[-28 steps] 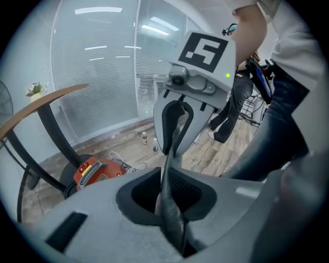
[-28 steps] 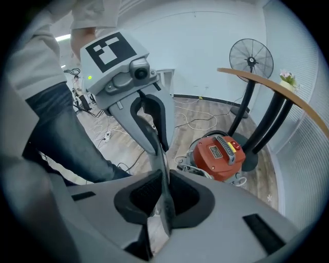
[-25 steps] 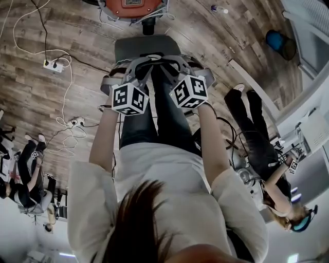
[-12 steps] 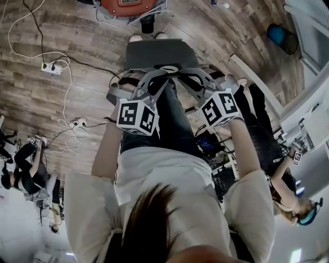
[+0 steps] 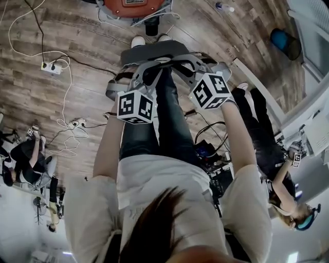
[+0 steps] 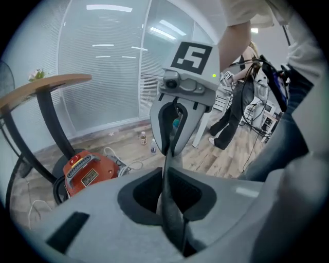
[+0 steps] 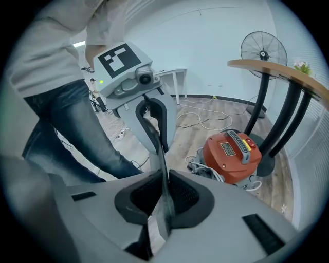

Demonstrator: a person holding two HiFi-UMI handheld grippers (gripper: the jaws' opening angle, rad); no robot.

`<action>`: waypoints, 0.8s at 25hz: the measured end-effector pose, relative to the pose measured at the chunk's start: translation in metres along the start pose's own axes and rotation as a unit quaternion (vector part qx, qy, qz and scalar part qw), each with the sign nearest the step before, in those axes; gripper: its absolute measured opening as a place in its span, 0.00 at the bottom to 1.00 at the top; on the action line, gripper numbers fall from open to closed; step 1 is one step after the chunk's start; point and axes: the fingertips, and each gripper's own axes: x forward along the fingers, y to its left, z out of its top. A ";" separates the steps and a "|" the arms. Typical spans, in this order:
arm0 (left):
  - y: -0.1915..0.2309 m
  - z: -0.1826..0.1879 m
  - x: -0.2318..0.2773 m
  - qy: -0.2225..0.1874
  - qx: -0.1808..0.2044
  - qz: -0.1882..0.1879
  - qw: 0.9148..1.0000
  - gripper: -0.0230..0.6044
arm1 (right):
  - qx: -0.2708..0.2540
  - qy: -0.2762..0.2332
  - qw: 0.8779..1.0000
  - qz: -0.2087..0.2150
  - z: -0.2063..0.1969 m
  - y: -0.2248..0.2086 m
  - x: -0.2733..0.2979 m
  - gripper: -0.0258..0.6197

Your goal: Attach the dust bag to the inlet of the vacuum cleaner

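The grey dust bag (image 5: 154, 51) hangs in front of me over the wooden floor, held by both grippers at its near edge. My left gripper (image 5: 145, 71) is shut on the bag's left part; its jaws have just been closing, with the bag between them. My right gripper (image 5: 179, 62) is shut on the right part. In the left gripper view the bag (image 6: 167, 164) shows edge-on as a thin strip pinched between the jaws. The right gripper view shows that same strip (image 7: 160, 164). The orange vacuum cleaner (image 5: 134, 6) stands on the floor beyond the bag.
A power strip (image 5: 51, 67) with white cables lies on the floor at left. Another person (image 5: 257, 133) stands at right. A round wooden table (image 7: 277, 69) on black legs stands over the vacuum (image 7: 234, 154), with a fan (image 7: 263, 51) behind. Small bottles (image 6: 144, 137) stand by the wall.
The right gripper's cube sits further right than a second ago and the two cubes are wider apart. The bag stays held between them and looks flatter.
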 end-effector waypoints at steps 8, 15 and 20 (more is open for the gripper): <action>0.024 -0.062 0.035 0.032 0.029 0.028 0.999 0.11 | 0.019 0.017 0.999 -0.030 -0.019 -0.021 0.073 0.11; 0.046 -0.091 0.069 0.042 0.033 0.036 0.998 0.11 | 0.056 0.016 0.997 -0.058 -0.039 -0.046 0.108 0.11; 0.057 -0.107 0.087 0.055 0.027 0.042 0.997 0.16 | 0.078 0.026 0.995 -0.061 -0.053 -0.050 0.123 0.10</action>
